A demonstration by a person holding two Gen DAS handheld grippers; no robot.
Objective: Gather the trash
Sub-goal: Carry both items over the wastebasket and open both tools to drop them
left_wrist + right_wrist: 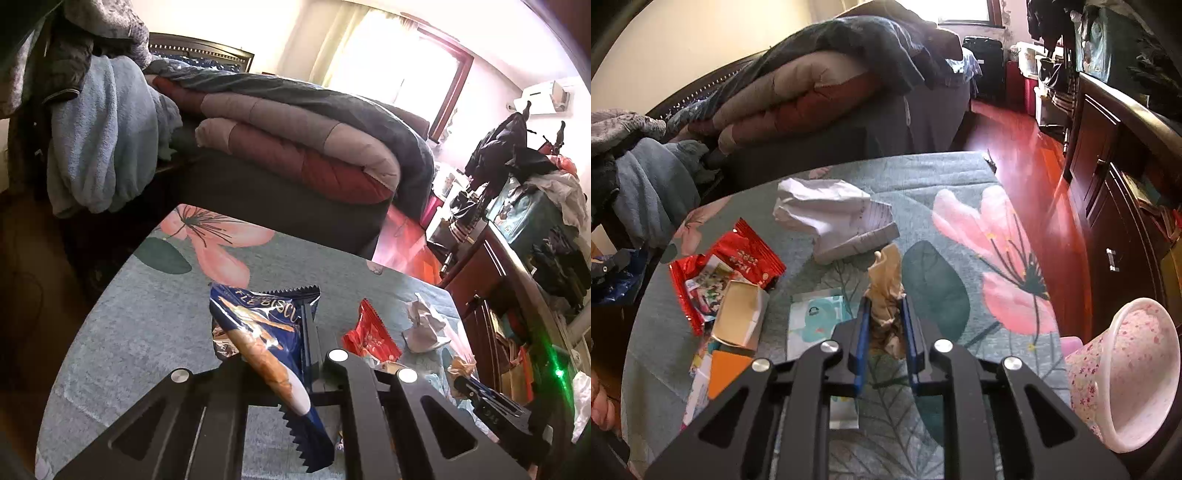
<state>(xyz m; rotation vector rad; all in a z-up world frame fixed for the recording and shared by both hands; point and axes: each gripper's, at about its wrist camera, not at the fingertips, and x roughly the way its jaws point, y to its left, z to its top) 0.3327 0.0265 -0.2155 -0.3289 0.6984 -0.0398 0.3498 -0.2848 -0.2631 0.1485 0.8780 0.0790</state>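
The left gripper [284, 365] is shut on a blue wrapper [264, 332], which hangs from its jaws above the cloth [147, 314] that covers the table. The right gripper [884, 314] has its jaws closed on a brown crumpled tissue [884, 284]; the blue pads [863, 325] press it from both sides, and its top stands up free between them, while its lower part seems to touch the cloth. The step in hand appears to be the lift of this tissue. To do it well, the person should probably raise the right gripper straight up first, because the tissue is soft and can slip out if it is dragged sideways over the cloth. The grip looks to be on the middle of the tissue, which is good, but a light squeeze may not be enough for such loose material. More trash is on the cloth: a white paper ball [831, 214] just behind the tissue, a red wrapper [738, 266] and a small open box [738, 317] to the left, and a flat packet [812, 325] just beside the left pad. A pink patterned bin [1126, 373] stands at the right edge of the table, near the right gripper, so the tissue likely goes there. The left gripper should hold the blue wrapper clear of the right one's path.
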